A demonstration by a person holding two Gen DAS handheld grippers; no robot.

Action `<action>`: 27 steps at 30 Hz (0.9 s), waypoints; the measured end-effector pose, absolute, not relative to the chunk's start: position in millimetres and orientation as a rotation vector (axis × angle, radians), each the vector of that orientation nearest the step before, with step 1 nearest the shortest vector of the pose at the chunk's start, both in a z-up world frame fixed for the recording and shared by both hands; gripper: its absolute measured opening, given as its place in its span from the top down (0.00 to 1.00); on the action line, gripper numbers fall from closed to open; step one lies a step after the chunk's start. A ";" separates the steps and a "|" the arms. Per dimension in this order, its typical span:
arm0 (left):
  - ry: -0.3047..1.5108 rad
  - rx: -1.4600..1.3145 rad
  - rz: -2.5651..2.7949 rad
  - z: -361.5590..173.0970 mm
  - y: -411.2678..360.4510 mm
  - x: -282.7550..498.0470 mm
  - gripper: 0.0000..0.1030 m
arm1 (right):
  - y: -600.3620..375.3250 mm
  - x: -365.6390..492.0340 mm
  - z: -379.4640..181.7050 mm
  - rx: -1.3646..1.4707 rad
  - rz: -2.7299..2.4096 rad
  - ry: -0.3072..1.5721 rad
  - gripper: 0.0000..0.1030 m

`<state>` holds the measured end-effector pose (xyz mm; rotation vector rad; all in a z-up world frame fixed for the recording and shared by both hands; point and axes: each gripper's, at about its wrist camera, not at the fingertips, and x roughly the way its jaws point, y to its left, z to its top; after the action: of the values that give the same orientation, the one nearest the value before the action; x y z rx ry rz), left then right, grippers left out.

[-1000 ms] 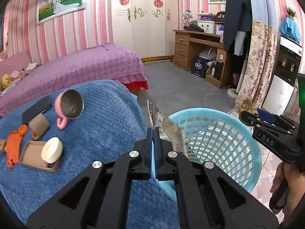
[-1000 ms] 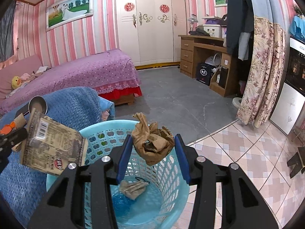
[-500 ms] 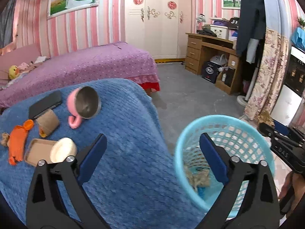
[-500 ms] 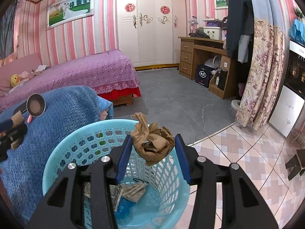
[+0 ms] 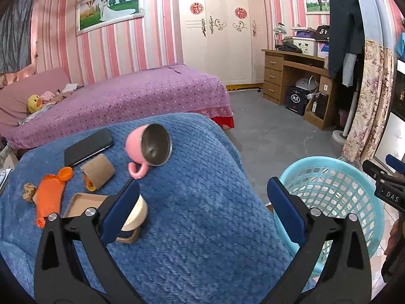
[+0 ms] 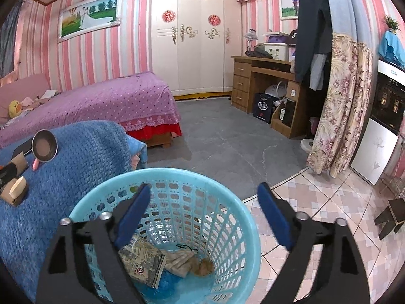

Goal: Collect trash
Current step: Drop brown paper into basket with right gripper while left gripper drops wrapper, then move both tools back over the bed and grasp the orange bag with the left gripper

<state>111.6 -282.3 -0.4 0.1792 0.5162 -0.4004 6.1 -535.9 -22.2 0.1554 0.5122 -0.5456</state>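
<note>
- Left wrist view: the left tool (image 5: 202, 202) was spread wide with nothing in it, hanging over the blue blanket (image 5: 202, 240) on the table. The leftover bits sat at the left of the frame: an orange wrapper (image 5: 49, 197), a cardboard tube (image 5: 97, 173) and a brown tray (image 5: 83, 204) with a cream lid (image 5: 136, 212) on it. My guess is those were next, which would explain the open jaws aimed that way. The pink cup (image 5: 149, 149) lay on its side next to a black phone (image 5: 88, 147), probably not trash.
- Right wrist view: the right tool (image 6: 202, 217) had just been opening right above the blue basket (image 6: 243, 217), nothing between its jaws. Down in the bottom of the basket lay a printed packet (image 6: 144, 261) and crumpled brown paper (image 6: 202, 267).
- The room: pink striped walls, a purple bed (image 6: 101, 101), grey floor turning to tile by the basket.
</note>
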 end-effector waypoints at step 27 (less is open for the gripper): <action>0.588 0.118 -0.216 -16.3 -121.3 163.5 0.05 | -423.7 80.7 -14.9 0.031 -0.412 0.538 0.07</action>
<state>163.5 -121.3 -16.3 0.1181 0.5884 -0.2158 80.8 -423.7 -14.9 0.0307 0.5383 -0.4116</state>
